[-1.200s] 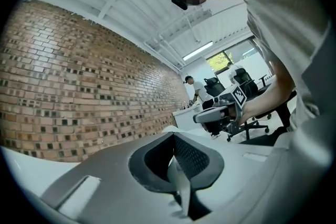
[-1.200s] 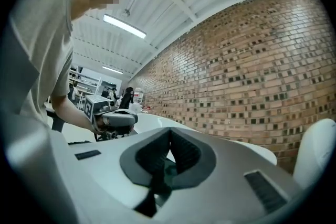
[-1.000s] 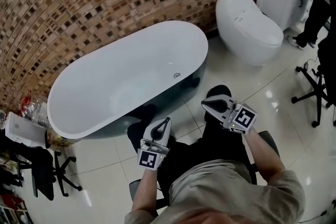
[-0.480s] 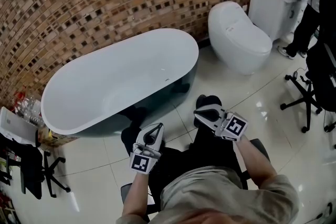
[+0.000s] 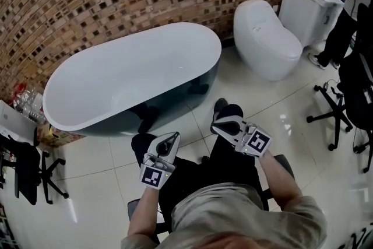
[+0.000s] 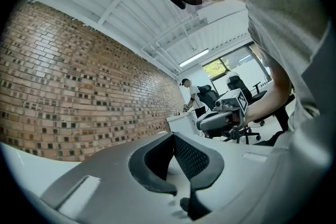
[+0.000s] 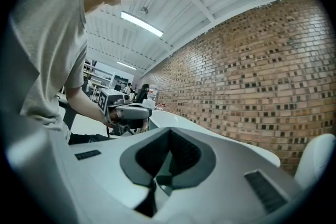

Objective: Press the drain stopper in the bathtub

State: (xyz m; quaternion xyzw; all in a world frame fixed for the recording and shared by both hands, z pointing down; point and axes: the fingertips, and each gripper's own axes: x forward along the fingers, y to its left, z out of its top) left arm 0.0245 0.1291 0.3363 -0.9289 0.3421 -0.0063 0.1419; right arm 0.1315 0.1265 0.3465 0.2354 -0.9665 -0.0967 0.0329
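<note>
The left gripper (image 5: 173, 136) and right gripper (image 5: 217, 126) have drifted back from the bathtub (image 5: 125, 76) at 11 o'clock, fingers together on nothing; pressing the drain stopper looks not yet begun

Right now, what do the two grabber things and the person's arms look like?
The left gripper and right gripper are smooth light-grey shells tapering to a point, with black textured pads inside. Each carries a cube printed with black-and-white square markers. No cables show. The person wears a grey short-sleeved T-shirt.
</note>
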